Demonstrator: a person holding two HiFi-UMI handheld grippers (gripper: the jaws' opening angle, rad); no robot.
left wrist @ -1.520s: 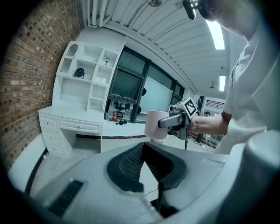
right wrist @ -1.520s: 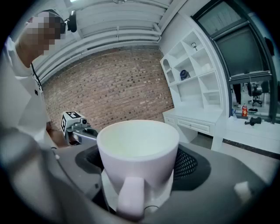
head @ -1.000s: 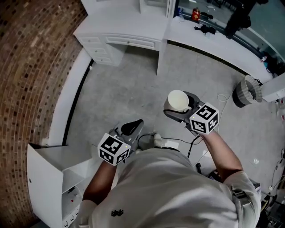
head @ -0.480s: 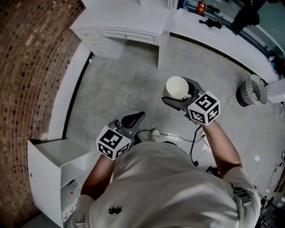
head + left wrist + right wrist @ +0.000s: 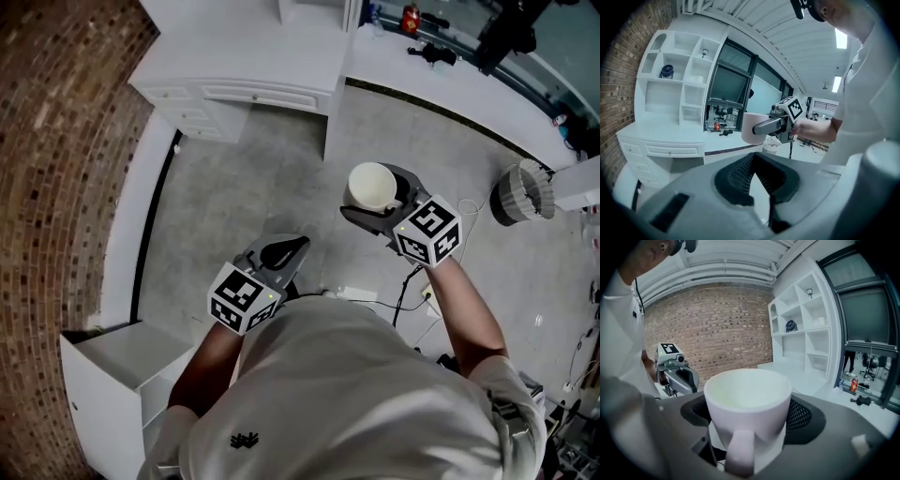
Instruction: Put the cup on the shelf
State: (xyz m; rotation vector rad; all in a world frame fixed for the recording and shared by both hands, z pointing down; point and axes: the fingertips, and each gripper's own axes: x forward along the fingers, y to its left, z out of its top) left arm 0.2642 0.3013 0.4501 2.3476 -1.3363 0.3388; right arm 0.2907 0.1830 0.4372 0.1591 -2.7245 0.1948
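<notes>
A white cup [image 5: 372, 187] stands upright between the jaws of my right gripper [image 5: 377, 194], which is shut on it over the grey floor. In the right gripper view the cup [image 5: 747, 401] fills the middle, its handle toward the camera. My left gripper [image 5: 281, 255] hangs lower and to the left, shut and holding nothing; its dark pads [image 5: 740, 176] nearly meet. The white shelf unit [image 5: 677, 70] rises above a white desk [image 5: 244, 70] ahead, by the brick wall. The same shelf unit [image 5: 801, 319] shows at the right of the right gripper view.
A curved brick wall [image 5: 56, 141] runs along the left. A low white cabinet [image 5: 112, 375] stands at the lower left. A waste basket [image 5: 518, 192] and cables [image 5: 412, 281] lie on the floor at the right. One shelf compartment holds a dark object [image 5: 667, 71].
The low white cabinet has slid down and the desk leftward in the head view. Both grippers keep the same pose, the cup still held in the right one.
</notes>
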